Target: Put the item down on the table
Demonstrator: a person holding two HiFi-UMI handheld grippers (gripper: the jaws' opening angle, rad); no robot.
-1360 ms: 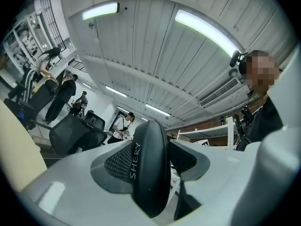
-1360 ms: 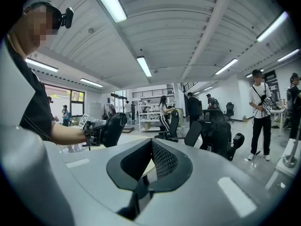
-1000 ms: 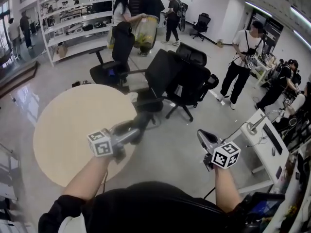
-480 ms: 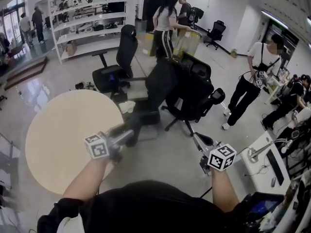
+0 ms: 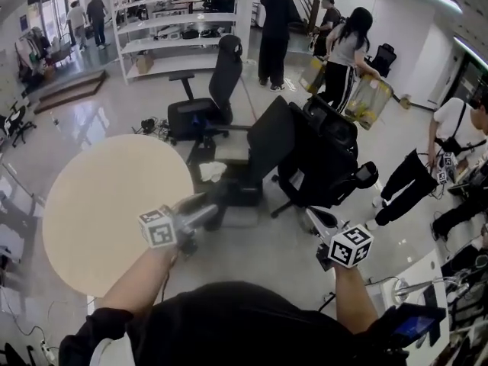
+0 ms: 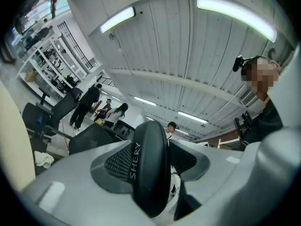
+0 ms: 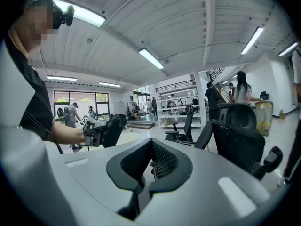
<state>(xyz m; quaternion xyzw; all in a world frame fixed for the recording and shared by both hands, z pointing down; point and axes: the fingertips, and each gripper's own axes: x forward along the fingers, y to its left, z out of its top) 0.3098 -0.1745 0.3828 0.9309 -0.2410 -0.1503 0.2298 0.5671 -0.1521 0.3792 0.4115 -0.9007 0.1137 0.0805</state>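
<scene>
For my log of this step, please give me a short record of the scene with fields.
left tool: shut on a black item printed "SHERY"
item: held up by the edge of the table, not yet set down
right tool: shut, nothing in it
table: round, pale top
around: chairs, shelves, people standing farther off
</scene>
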